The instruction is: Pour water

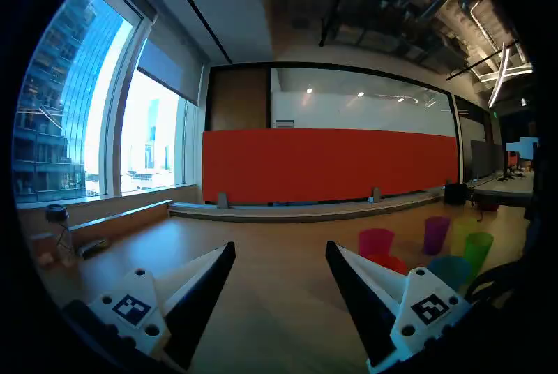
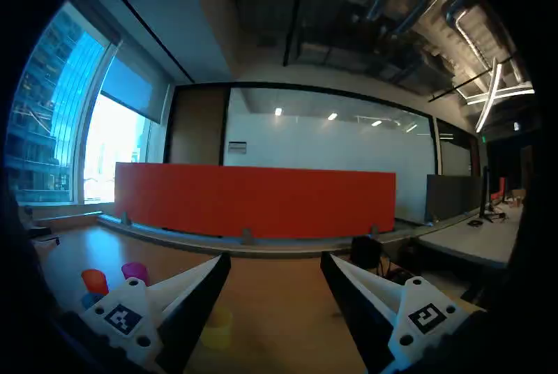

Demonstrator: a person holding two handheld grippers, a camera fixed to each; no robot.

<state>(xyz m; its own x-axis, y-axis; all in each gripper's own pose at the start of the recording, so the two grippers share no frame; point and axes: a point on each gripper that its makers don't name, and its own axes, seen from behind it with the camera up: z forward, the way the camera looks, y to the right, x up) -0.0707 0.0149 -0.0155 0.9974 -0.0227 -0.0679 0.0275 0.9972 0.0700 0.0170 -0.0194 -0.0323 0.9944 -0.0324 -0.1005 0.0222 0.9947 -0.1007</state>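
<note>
Several coloured plastic cups stand on the wooden table. In the left gripper view a pink cup (image 1: 376,241), a purple cup (image 1: 436,234), a green cup (image 1: 478,251), a teal cup (image 1: 449,271) and a red cup (image 1: 388,263) sit to the right, just beyond my left gripper (image 1: 280,269), which is open and holds nothing. In the right gripper view an orange cup (image 2: 94,281) and a purple cup (image 2: 135,273) stand low on the left, and a yellow cup (image 2: 217,327) sits close below my right gripper (image 2: 275,280), also open and holding nothing.
A long red divider panel (image 1: 328,165) runs across the far edge of the table (image 1: 279,304). Large windows (image 1: 70,130) line the left side. A small black object (image 2: 365,252) stands near the divider, and a grey desk (image 2: 474,238) with monitors lies to the right.
</note>
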